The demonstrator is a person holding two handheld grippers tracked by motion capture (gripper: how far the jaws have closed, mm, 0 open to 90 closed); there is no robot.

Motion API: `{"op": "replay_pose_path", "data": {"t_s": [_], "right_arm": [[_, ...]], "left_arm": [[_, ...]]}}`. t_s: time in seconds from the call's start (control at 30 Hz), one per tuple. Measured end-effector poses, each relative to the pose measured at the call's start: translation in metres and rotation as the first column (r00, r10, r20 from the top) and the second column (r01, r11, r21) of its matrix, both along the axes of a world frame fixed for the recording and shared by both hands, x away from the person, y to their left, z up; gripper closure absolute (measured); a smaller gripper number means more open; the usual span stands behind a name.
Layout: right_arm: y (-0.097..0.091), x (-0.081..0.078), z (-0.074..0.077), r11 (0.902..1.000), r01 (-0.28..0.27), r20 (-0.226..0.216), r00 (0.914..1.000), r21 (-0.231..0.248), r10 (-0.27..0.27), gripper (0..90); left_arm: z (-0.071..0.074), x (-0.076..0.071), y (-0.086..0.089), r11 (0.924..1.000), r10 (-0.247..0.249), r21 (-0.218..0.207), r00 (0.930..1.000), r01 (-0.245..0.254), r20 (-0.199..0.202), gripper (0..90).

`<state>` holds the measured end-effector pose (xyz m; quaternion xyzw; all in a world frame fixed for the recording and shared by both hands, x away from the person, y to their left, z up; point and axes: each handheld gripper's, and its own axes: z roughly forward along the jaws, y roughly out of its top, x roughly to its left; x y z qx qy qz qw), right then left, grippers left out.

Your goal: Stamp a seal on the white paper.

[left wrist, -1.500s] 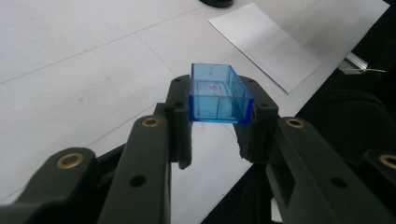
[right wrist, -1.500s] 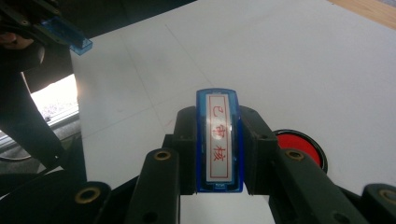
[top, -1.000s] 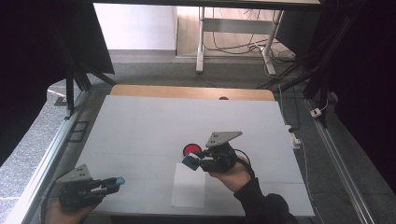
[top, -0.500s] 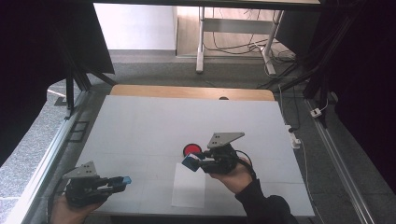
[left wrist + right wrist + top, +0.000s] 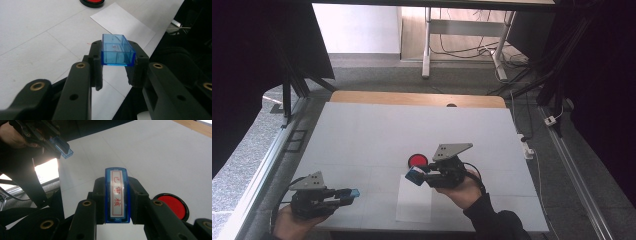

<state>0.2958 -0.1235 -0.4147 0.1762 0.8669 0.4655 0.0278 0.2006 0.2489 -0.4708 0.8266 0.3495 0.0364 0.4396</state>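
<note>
Stamp (image 5: 117, 195) clamped in my right tool (image 5: 416, 175), its blue cap (image 5: 116, 50) gripped in my left tool (image 5: 353, 192); next, I judge, press it onto the paper (image 5: 413, 210) at the desk's near edge.

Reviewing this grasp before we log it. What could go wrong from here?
1. The left tool pinches the clear blue cap only at its near end, with most of it past the jaws; it could twist or slip out.
2. The right tool holds the stamp off the table; if the grip gives, it may fall.
3. The open red ink pad sits just beside the right tool and near the paper; a careless pass could nudge it.
</note>
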Motion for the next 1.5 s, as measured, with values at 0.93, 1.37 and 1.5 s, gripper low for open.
{"op": "replay_pose_path", "data": {"t_s": [0.93,1.37,1.5], "right_arm": [[0.017,0.008,-0.047,0.9796,0.007,0.047,0.9989,-0.201,0.003,71.3],[0.023,0.010,-0.062,0.9695,0.008,0.026,0.9997,-0.245,-0.001,71.3],[0.025,0.009,-0.066,0.9622,0.001,0.026,0.9996,-0.272,0.006,71.3]], "left_arm": [[-0.004,-0.008,0.008,0.9949,0.083,0.056,0.9964,-0.084,0.012,68.1],[-0.006,-0.011,0.013,0.9917,0.108,0.069,0.9941,-0.109,0.010,68.1],[-0.006,-0.012,0.014,0.9910,0.115,0.069,0.9934,-0.115,0.009,68.0]]}}
